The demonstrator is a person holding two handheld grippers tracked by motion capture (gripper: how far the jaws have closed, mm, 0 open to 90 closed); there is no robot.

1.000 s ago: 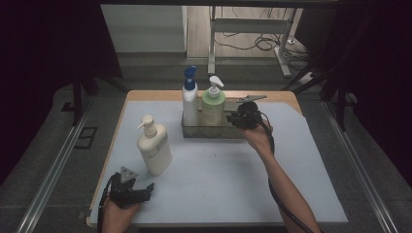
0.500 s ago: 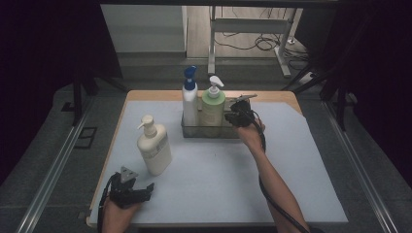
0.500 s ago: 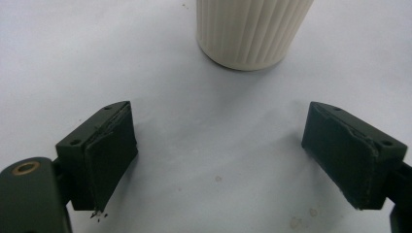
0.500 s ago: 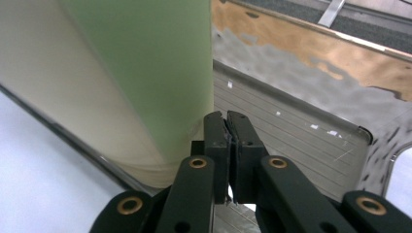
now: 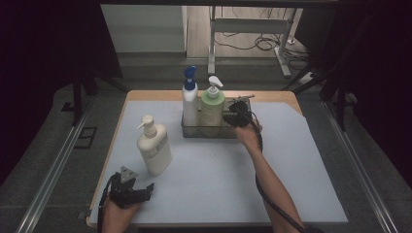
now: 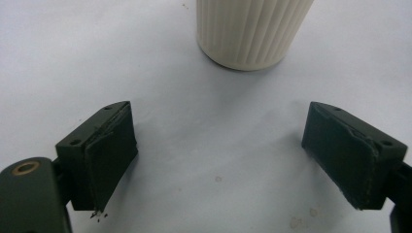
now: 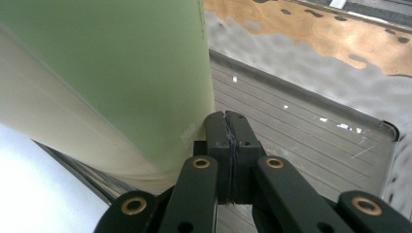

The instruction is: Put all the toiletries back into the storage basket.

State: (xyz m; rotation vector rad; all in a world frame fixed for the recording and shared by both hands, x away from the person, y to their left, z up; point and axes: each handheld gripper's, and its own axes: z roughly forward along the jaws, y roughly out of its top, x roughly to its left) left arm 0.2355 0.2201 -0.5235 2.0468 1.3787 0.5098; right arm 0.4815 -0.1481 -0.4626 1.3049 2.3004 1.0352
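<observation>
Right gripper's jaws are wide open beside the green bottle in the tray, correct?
Not open: the right gripper view shows the right gripper with jaws pressed shut, nothing between them. The rest holds: it sits beside the green bottle in the tray.

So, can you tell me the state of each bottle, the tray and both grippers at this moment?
Cream pump bottle: upright on the table mat, outside the tray.
Blue-capped bottle: upright in the tray.
Green pump bottle: upright in the tray.
Tray: on the mat, its right part free of bottles.
Left gripper: jaws open, nothing between them.
Right gripper: jaws shut, holding nothing, over the tray beside the green pump bottle.
</observation>
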